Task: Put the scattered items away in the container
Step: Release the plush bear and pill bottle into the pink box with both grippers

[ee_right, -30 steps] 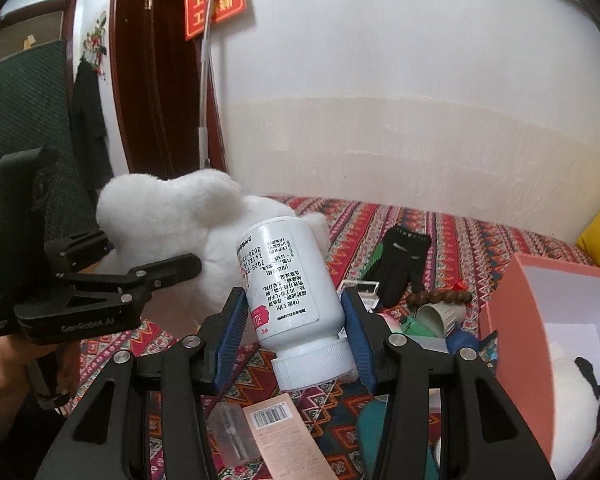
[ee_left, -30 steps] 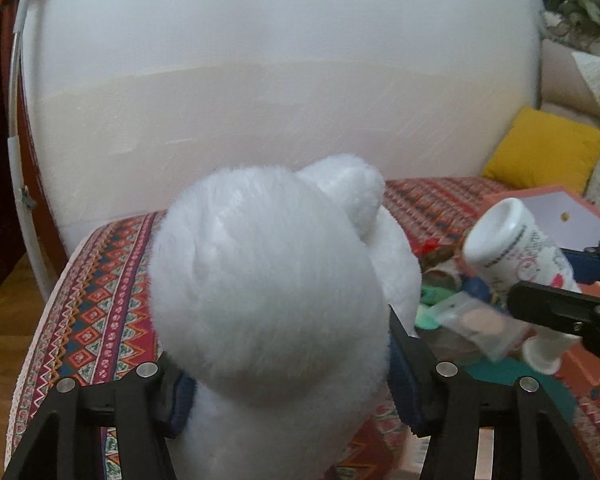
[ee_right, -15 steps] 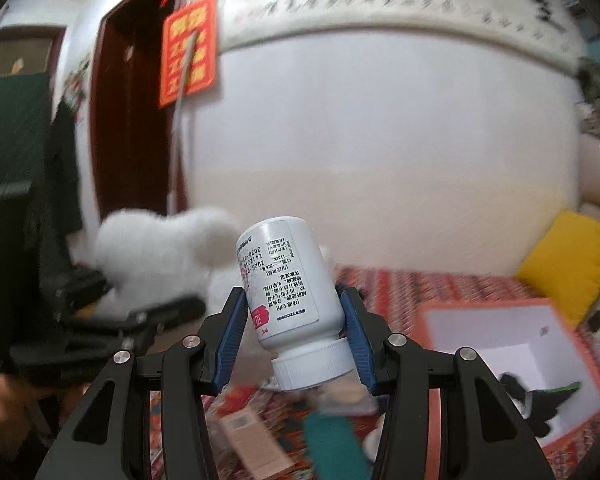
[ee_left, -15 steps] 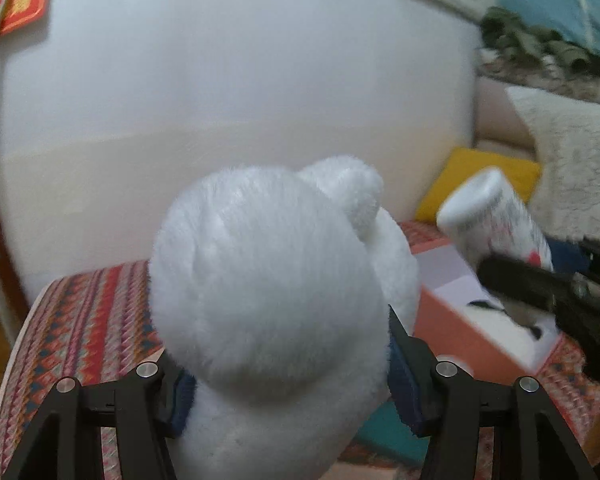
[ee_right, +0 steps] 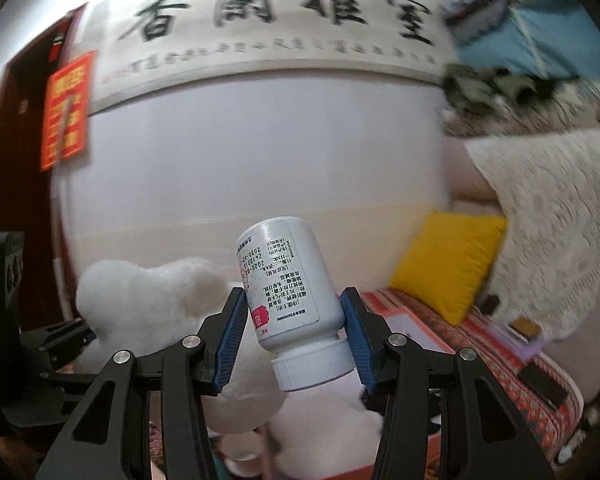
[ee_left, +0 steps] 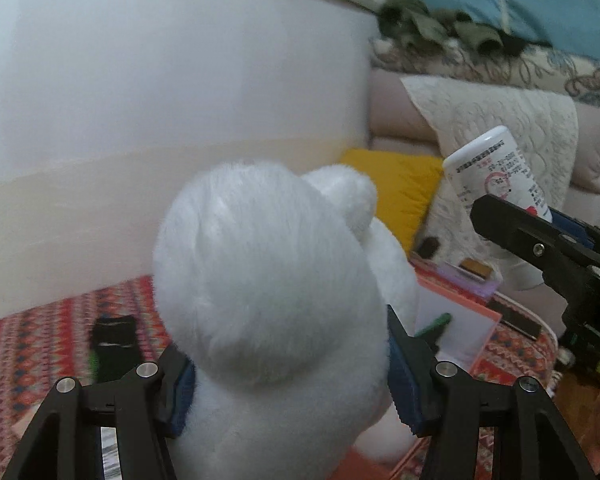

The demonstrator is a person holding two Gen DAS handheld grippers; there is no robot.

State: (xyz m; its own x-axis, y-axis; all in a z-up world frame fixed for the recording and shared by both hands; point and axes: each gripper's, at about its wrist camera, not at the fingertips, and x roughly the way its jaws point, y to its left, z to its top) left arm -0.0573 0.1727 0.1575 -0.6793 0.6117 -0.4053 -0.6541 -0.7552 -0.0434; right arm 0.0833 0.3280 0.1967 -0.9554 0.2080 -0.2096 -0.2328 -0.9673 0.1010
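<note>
A fluffy white plush toy point(ee_left: 276, 280) fills the left wrist view, and my left gripper point(ee_left: 292, 392) is shut on it. Just behind it to the right stands the orange box point(ee_left: 456, 328) with a white inside. My right gripper point(ee_right: 296, 340) is shut on a white pill bottle point(ee_right: 288, 296), held tilted with its cap toward the camera. From the left wrist view that bottle point(ee_left: 496, 176) hangs above the box's right side. In the right wrist view the plush toy point(ee_right: 140, 312) sits lower left and the box rim point(ee_right: 404, 320) lies under the bottle.
A black glove point(ee_left: 112, 340) lies on the red patterned cloth point(ee_left: 40, 360). A yellow cushion point(ee_right: 448, 264) and a cream throw point(ee_right: 540, 220) sit on the sofa behind the box. Something white and fluffy point(ee_right: 332, 436) lies below the bottle. A white wall is close behind.
Both grippers have swung right and risen, carrying the plush toy and the bottle from over the scattered items to the orange box and sofa. Both grips are unchanged.
</note>
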